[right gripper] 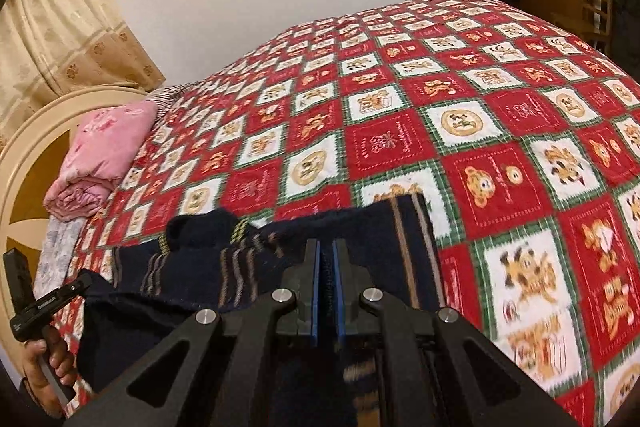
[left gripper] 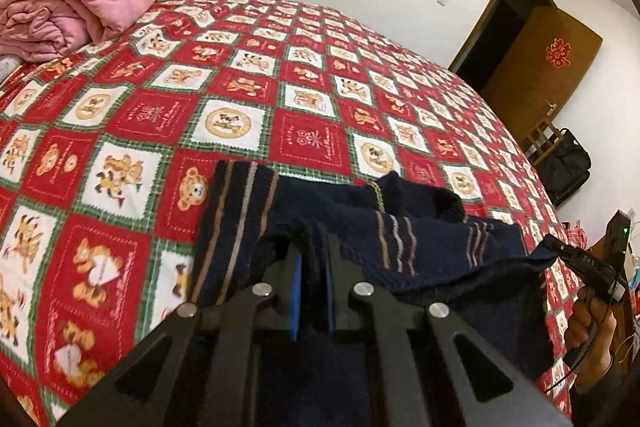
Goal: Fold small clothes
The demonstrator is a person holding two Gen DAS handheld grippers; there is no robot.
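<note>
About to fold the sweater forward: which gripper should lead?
Probably right. Left gripper and right gripper both clamp the sweater, but the hem lies flat ahead of the right, while the bunched sleeve sits ahead of the left.

The sweater (left gripper: 360, 227) lies on the near part of the bedspread (left gripper: 248, 79), the folded quilt (left gripper: 76, 7) sits on it at the far headboard (right gripper: 24, 163) end, and the door (left gripper: 540, 67) stands beyond the bed.
</note>
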